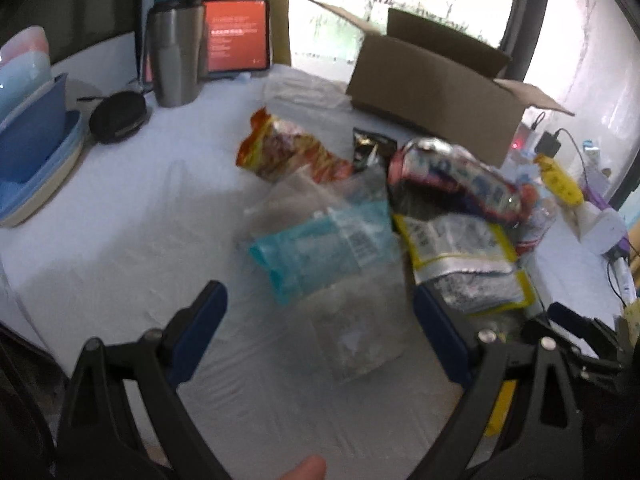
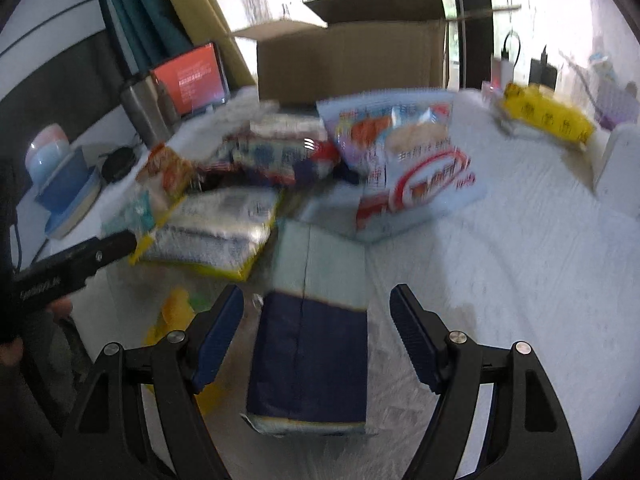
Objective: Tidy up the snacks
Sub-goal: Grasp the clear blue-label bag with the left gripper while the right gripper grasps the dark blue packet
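A heap of snack packs lies on the white cloth. In the left wrist view my left gripper (image 1: 320,308) hangs open over a clear bag (image 1: 356,340), with a teal pack (image 1: 320,256) just beyond its fingertips, a yellow-edged pack (image 1: 464,260) to the right and an orange bag (image 1: 288,148) farther back. In the right wrist view my right gripper (image 2: 318,304) stands open around a navy and pale-green pack (image 2: 316,320), pads apart from it. A large light-blue bag (image 2: 408,160) leans behind. An open cardboard box (image 2: 348,64) stands at the back.
A steel tumbler (image 1: 176,56) and a red-lit tablet (image 1: 238,36) stand at the back left, with blue bowls (image 1: 32,136) and a black pouch (image 1: 118,116) beside them. A yellow pack (image 2: 548,116), chargers and cables sit at the right. My left gripper's body (image 2: 72,264) shows at left.
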A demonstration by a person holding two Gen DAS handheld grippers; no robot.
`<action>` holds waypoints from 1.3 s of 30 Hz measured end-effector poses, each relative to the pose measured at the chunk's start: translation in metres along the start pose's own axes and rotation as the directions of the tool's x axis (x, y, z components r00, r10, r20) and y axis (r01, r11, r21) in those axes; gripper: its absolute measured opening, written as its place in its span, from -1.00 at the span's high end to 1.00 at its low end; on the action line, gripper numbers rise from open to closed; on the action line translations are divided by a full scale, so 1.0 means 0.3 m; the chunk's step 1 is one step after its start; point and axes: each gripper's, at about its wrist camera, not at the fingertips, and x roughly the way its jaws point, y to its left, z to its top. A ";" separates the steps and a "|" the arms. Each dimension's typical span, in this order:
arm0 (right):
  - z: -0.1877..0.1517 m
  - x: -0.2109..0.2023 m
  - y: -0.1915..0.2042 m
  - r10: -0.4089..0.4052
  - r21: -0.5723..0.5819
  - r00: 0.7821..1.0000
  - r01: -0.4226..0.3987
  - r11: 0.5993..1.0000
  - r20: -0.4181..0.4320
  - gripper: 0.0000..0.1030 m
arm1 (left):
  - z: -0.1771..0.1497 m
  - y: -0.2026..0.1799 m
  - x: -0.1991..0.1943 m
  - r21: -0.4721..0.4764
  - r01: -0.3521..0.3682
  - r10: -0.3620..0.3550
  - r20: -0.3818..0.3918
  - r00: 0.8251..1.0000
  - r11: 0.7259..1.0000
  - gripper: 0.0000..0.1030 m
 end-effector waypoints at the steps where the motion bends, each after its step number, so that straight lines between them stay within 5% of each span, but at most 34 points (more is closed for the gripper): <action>1: -0.008 0.003 -0.003 0.003 0.006 1.000 -0.003 1.000 -0.004 -0.53 | -0.005 -0.002 0.015 0.000 0.000 0.000 -0.013 1.000 1.000 -0.84; 10: -0.018 0.018 -0.021 0.052 0.049 0.998 -0.050 0.998 -0.032 -0.44 | -0.030 -0.011 0.060 0.069 0.037 -0.033 -0.059 0.998 0.997 -0.82; 11: -0.016 0.021 -0.017 0.056 0.045 0.998 -0.055 0.997 -0.035 -0.36 | -0.029 -0.012 0.057 0.076 0.046 -0.042 -0.058 0.997 0.996 -0.77; 12: -0.014 0.020 -0.014 0.056 0.039 0.998 -0.055 0.998 -0.033 -0.12 | -0.030 -0.016 0.052 0.090 0.065 -0.060 -0.057 0.997 0.994 -0.54; 13: -0.015 0.020 -0.009 0.051 0.031 0.998 -0.049 0.998 -0.034 -0.10 | -0.031 -0.020 0.046 0.104 0.080 -0.074 -0.057 0.996 0.991 -0.32; 18: -0.018 0.011 0.002 0.041 0.011 0.999 -0.040 0.999 -0.027 -0.07 | -0.036 -0.045 0.010 0.152 0.101 -0.097 -0.037 0.995 0.983 -0.14; 39: 0.036 -0.129 0.060 -0.031 0.002 0.997 0.031 1.000 0.075 -0.06 | 0.045 -0.064 -0.158 0.285 0.174 -0.211 0.103 0.972 0.943 -0.14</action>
